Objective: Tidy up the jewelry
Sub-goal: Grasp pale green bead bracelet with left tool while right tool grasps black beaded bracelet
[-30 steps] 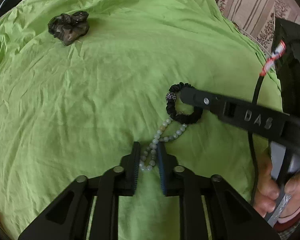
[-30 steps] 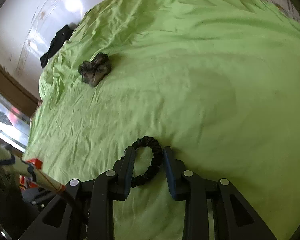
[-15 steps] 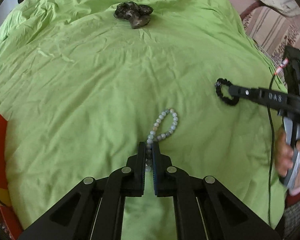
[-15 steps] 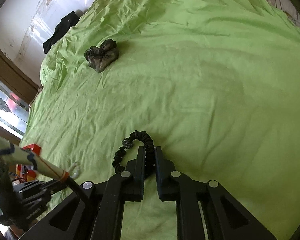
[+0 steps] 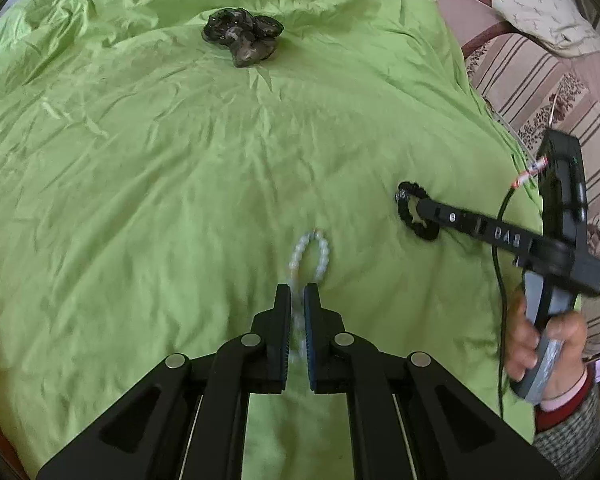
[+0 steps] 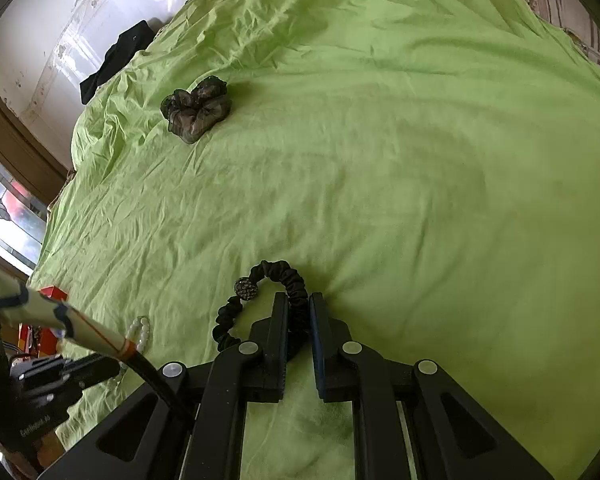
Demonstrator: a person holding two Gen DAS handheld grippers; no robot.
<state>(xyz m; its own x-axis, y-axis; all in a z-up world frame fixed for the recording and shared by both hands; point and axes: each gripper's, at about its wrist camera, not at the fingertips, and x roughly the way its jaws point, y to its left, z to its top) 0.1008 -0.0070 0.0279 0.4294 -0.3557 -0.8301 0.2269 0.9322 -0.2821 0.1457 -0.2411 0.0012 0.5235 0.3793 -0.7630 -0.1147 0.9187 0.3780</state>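
My left gripper (image 5: 297, 294) is shut on a pale green bead bracelet (image 5: 310, 251), whose loop sticks out ahead of the fingers above the green sheet (image 5: 160, 184). My right gripper (image 6: 299, 304) is shut on a black scrunchie bracelet with a sparkly bead (image 6: 276, 276). In the left wrist view the right gripper (image 5: 424, 210) holds that black bracelet (image 5: 410, 216) to the right of the beads. The bead bracelet also shows in the right wrist view (image 6: 140, 330) at lower left.
A dark olive scrunchie (image 5: 242, 38) lies far back on the sheet, also in the right wrist view (image 6: 196, 110). A striped sofa (image 5: 540, 92) lies beyond the right edge. A black cloth (image 6: 118, 58) sits at the far left corner. A red box (image 6: 52, 294) is at the left.
Both grippers closed on their bracelets, then drew apart: the bead bracelet and the black bracelet, overlapping a second ago, are now separated. Both views have pulled back from the sheet.
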